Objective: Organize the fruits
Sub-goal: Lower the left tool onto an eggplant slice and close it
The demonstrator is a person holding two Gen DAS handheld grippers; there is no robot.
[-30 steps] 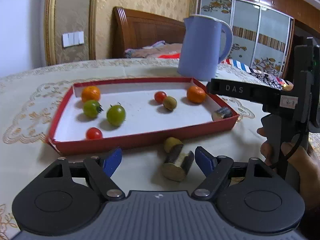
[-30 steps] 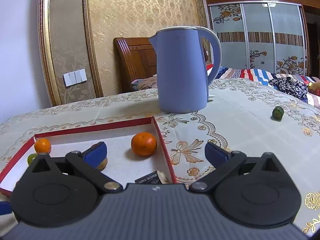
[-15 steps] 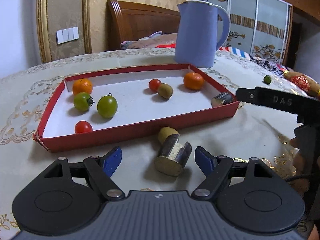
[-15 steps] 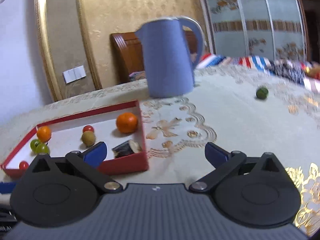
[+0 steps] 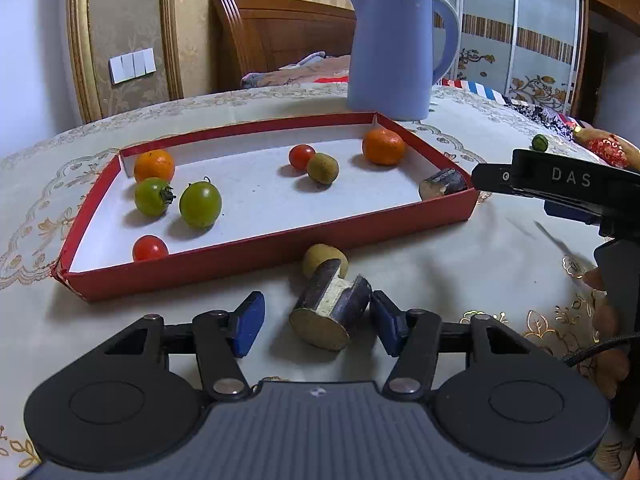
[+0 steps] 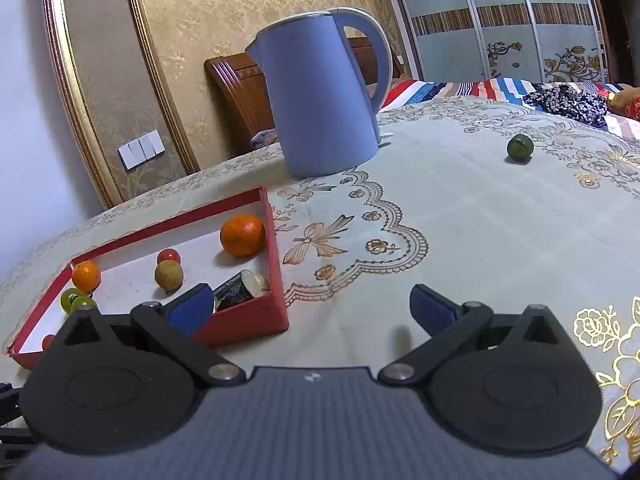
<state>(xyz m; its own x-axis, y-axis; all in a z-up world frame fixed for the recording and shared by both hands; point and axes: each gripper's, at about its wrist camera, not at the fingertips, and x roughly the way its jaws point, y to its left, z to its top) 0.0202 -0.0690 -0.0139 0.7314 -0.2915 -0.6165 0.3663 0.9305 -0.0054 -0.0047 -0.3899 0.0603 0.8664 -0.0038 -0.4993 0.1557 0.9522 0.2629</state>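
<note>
Between the blue pads of my left gripper (image 5: 316, 322) lies a dark sugarcane piece (image 5: 331, 308) on the tablecloth (image 5: 460, 264), at 6 o'clock from the red tray (image 5: 264, 250); the jaws have just been closing, the right pad touches its bark, the left pad stands clear. My right gripper (image 6: 310, 304) hangs with jaws spread wide and empty, the small green fruit (image 6: 520, 147) well apart at 1 o'clock and the blue kettle (image 6: 324, 100) at 12.
</note>
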